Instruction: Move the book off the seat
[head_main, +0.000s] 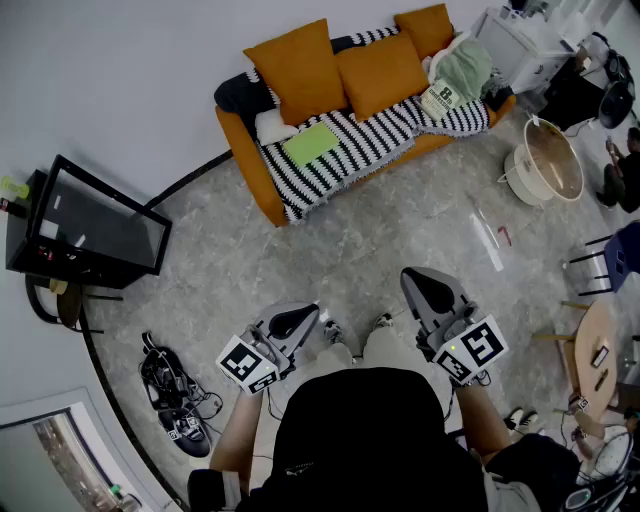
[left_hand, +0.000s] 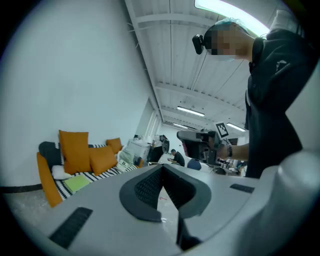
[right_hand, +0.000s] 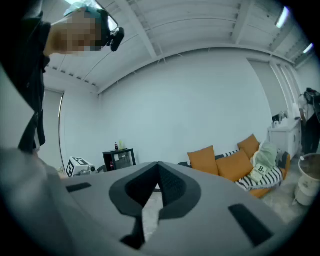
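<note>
Grey floor (head_main: 330, 250) fronts the orange sofa (head_main: 252, 185). The green book (head_main: 311, 144) lies flat on the sofa's striped seat (head_main: 368, 138). Left hand-held gripper (head_main: 293, 322) and right hand-held gripper (head_main: 432, 291), both closed and empty, hang well short of the sofa; open one before reaching the book's near edge.

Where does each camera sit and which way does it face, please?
Head view: on the person's head, looking down at the orange sofa and green book; the person's torso, left gripper and right gripper show.
Left gripper view: on the left gripper, along its shut jaws toward the sofa; the torso shows.
Right gripper view: on the right gripper, along its shut jaws toward the sofa; a shoulder shows.
All three share the sofa.
</note>
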